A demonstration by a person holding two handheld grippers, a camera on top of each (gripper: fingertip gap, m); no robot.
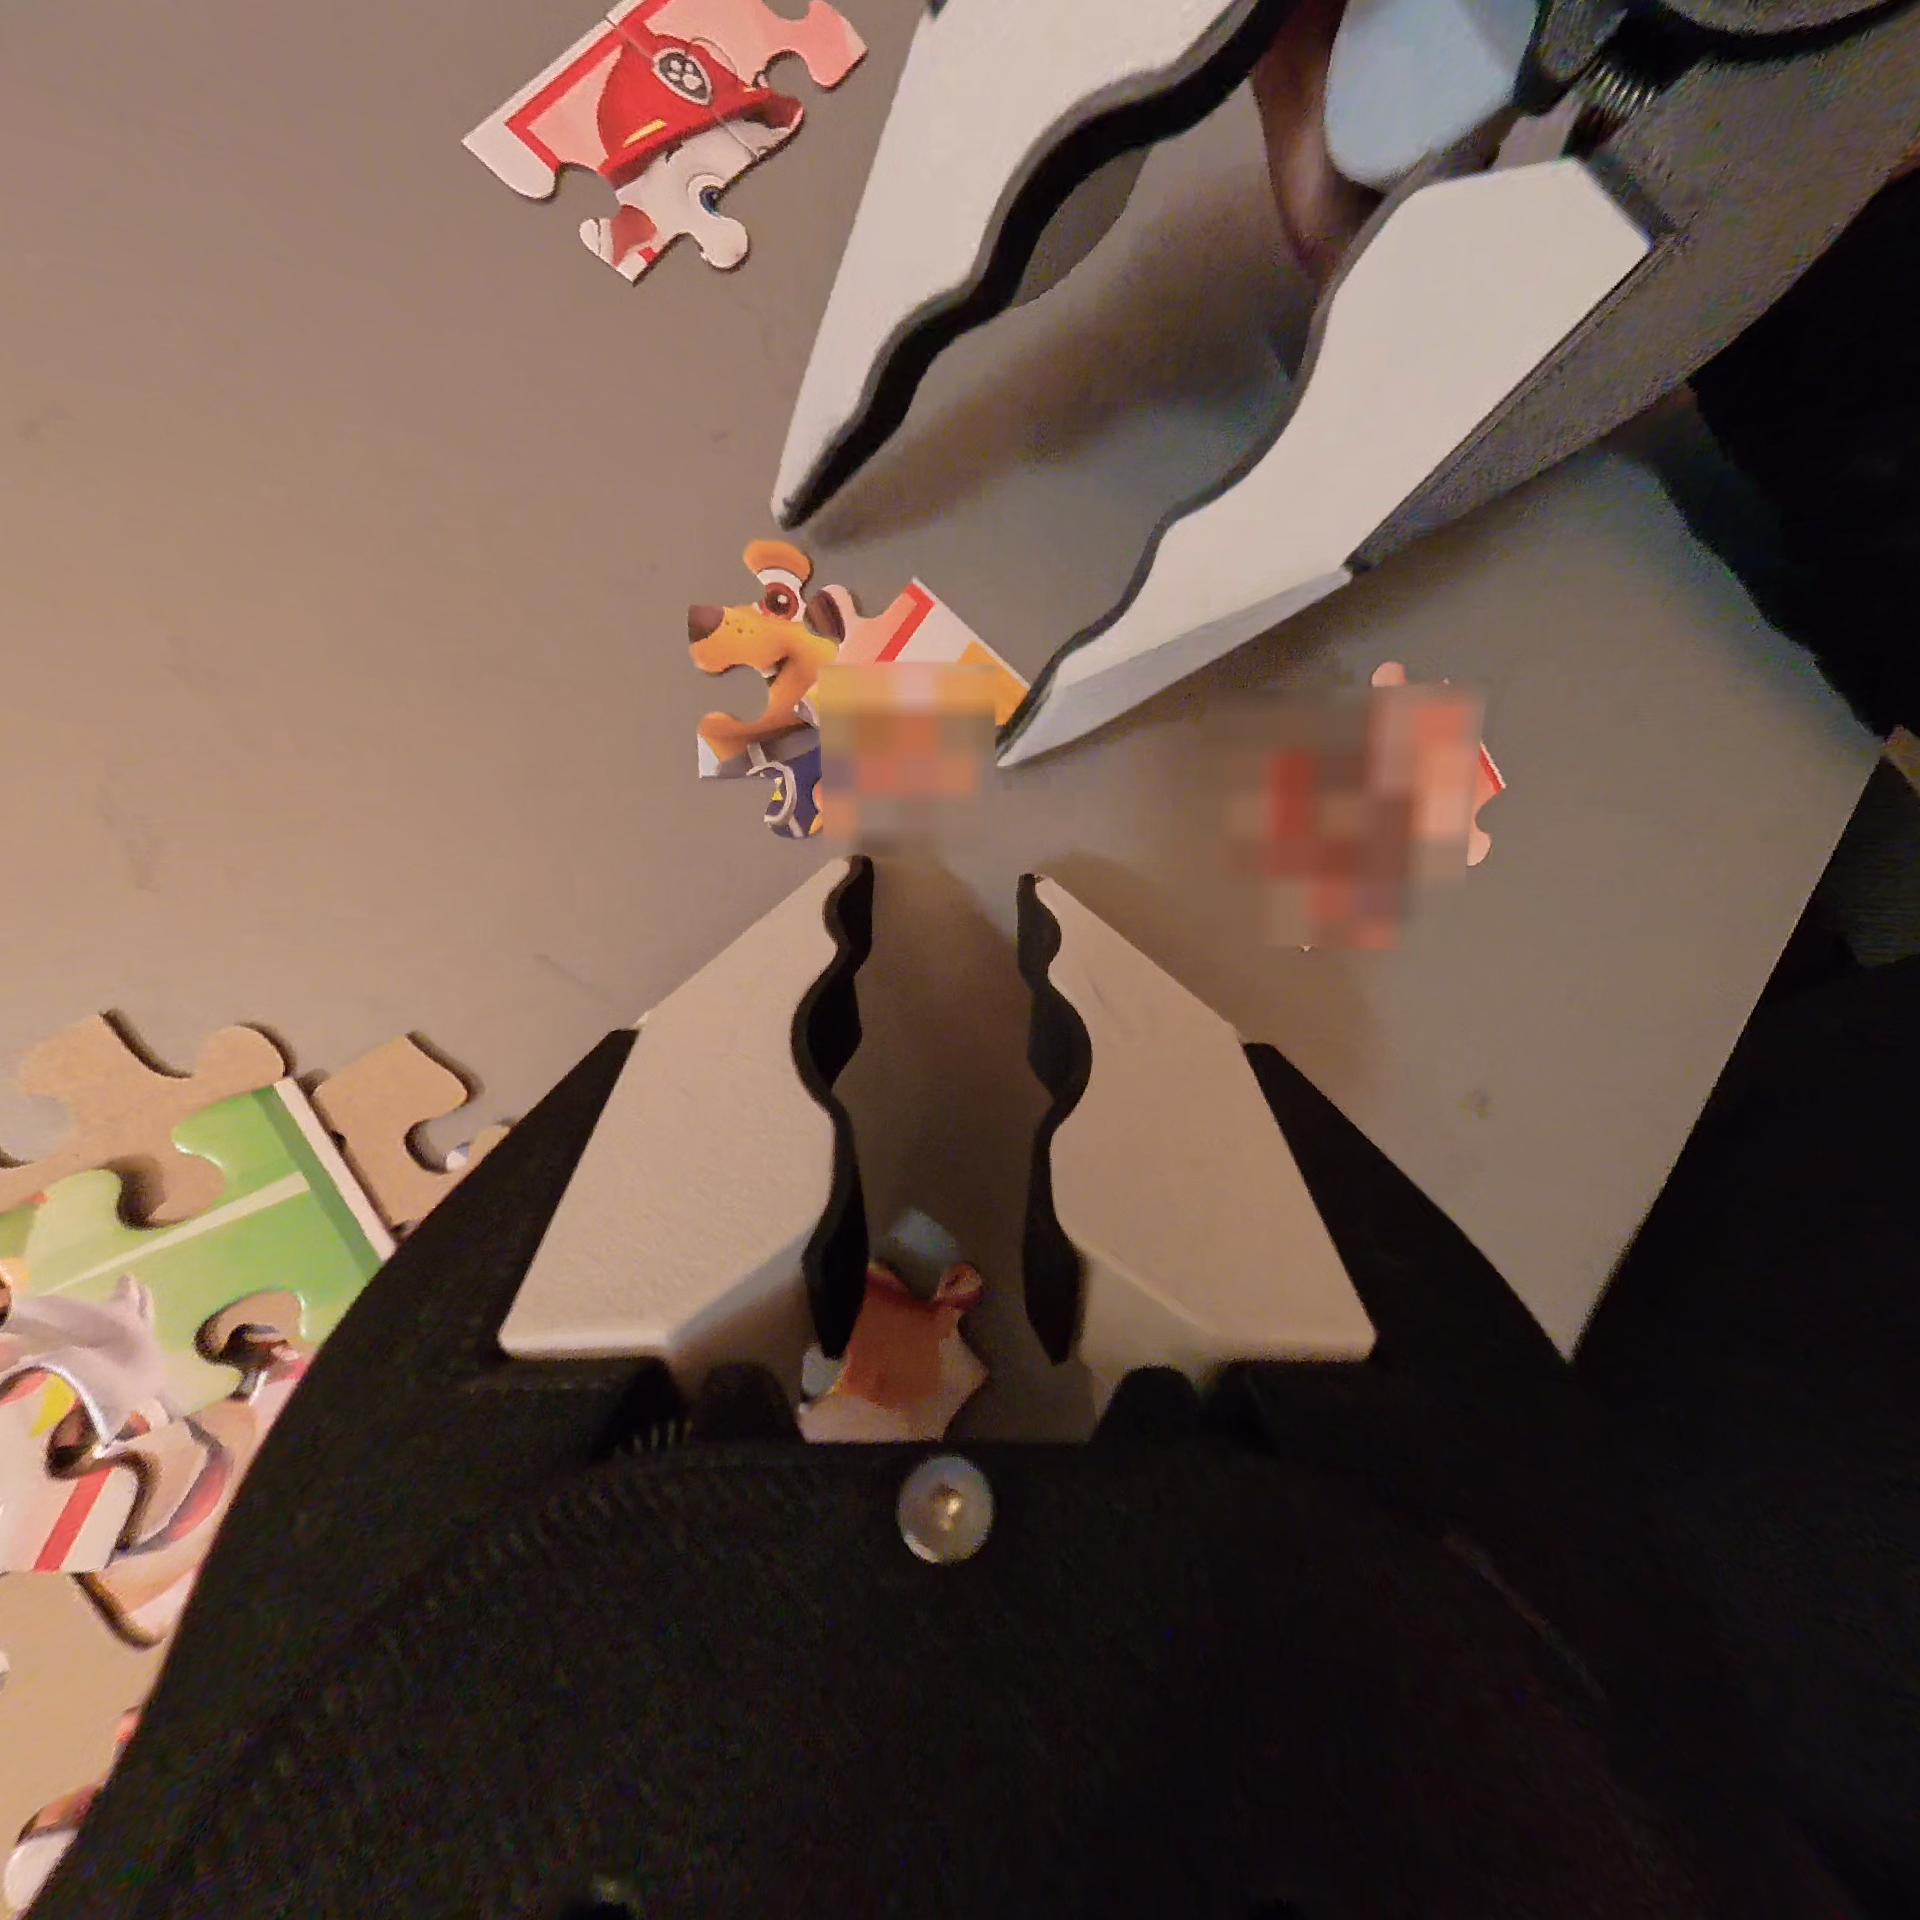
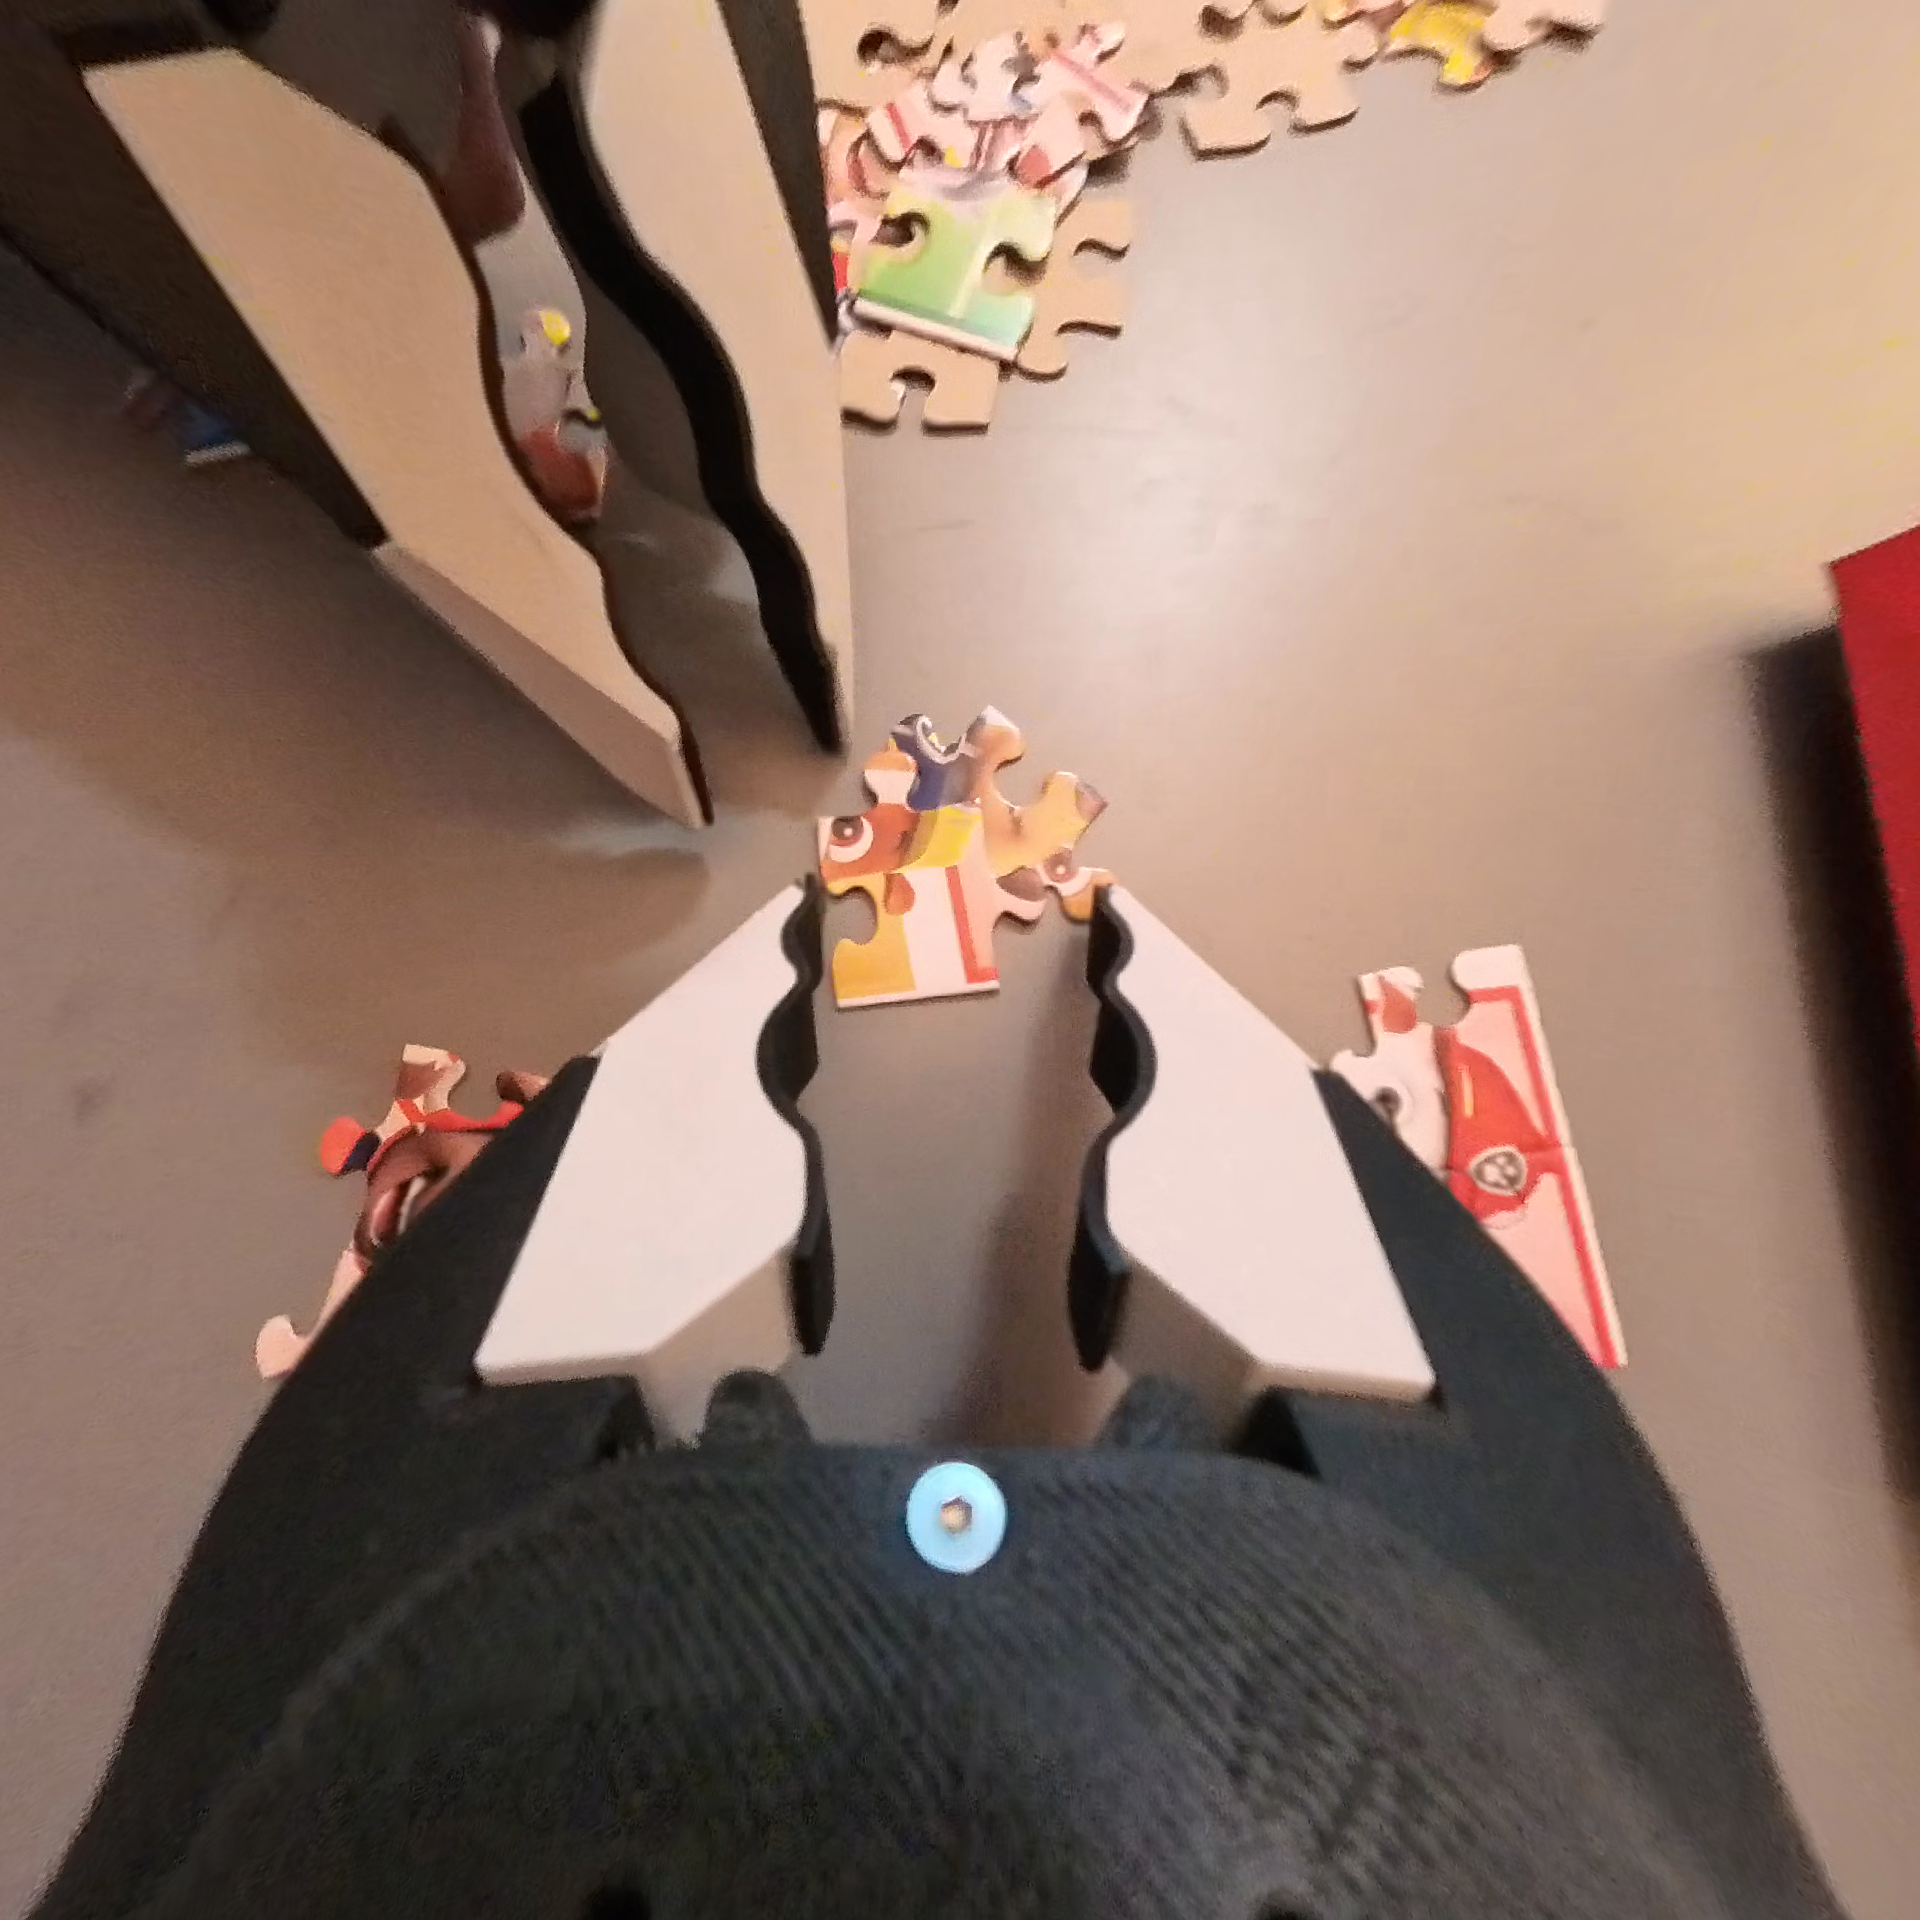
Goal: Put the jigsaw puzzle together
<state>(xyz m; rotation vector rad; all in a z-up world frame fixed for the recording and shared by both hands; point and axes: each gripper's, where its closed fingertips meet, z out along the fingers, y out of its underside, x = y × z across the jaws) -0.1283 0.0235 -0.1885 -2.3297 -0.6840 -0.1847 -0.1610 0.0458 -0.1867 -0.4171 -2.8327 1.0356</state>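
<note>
Two joined puzzle pieces showing an orange cartoon dog lie flat on the grey table. My right gripper is open and straddles them, with its fingertips close by their edges but not clamping them. The left wrist view shows the same pieces with the right gripper open around them. My left gripper is open and empty, its tips just short of the pieces. It also shows in the right wrist view.
A joined pair with a red-hatted dog lies apart, also in the right wrist view. Another piece lies by the right gripper. A heap of pieces lies aside. A red object is at the edge.
</note>
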